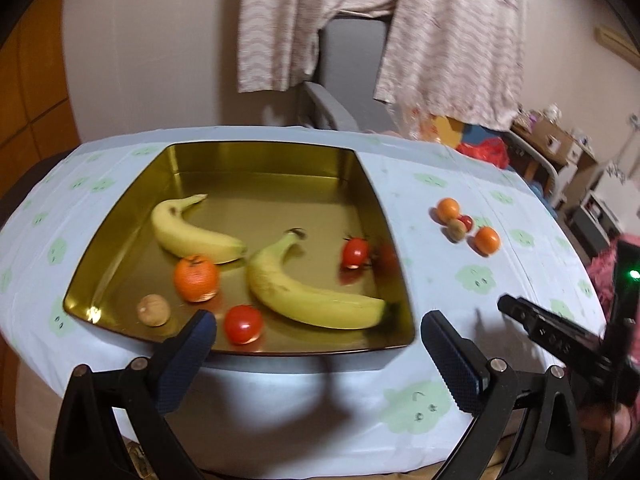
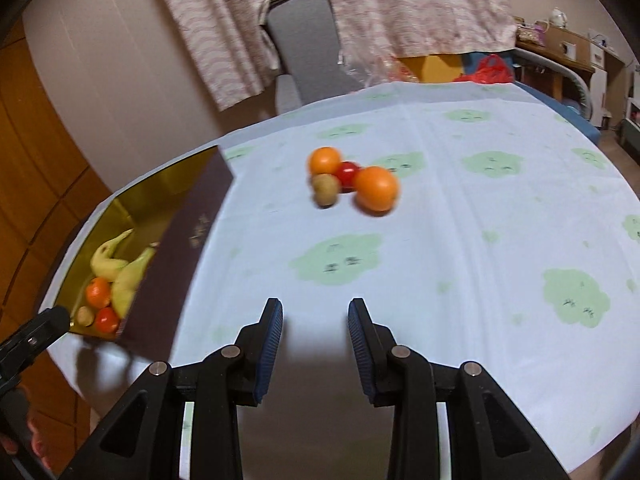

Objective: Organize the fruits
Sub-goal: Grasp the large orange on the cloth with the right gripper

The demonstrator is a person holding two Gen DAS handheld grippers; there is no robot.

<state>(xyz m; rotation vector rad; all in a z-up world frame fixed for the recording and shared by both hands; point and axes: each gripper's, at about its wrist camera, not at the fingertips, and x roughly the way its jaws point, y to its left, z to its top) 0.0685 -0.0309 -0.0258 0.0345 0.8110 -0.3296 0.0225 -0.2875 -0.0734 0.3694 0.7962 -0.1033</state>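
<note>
A gold tray [image 1: 256,160] [image 2: 160,184] on the table holds two bananas [image 1: 192,232] [image 1: 308,292], an orange [image 1: 196,278], two tomatoes [image 1: 243,323] [image 1: 355,252] and a walnut [image 1: 153,309]. To its right on the cloth lies a cluster: two oranges [image 2: 325,160] [image 2: 376,188], a small tomato [image 2: 347,173] and a brownish fruit [image 2: 326,189]. My left gripper [image 1: 318,334] is open at the tray's near edge, empty. My right gripper [image 2: 315,316] is open over bare cloth, well short of the cluster, holding nothing.
The table wears a pale blue cloth with green prints [image 2: 480,240]. A grey chair [image 1: 348,72] draped with a patterned garment [image 1: 452,32] stands behind it. Cluttered shelves [image 1: 560,144] sit at the far right. The right gripper's body [image 1: 560,336] shows beside the tray.
</note>
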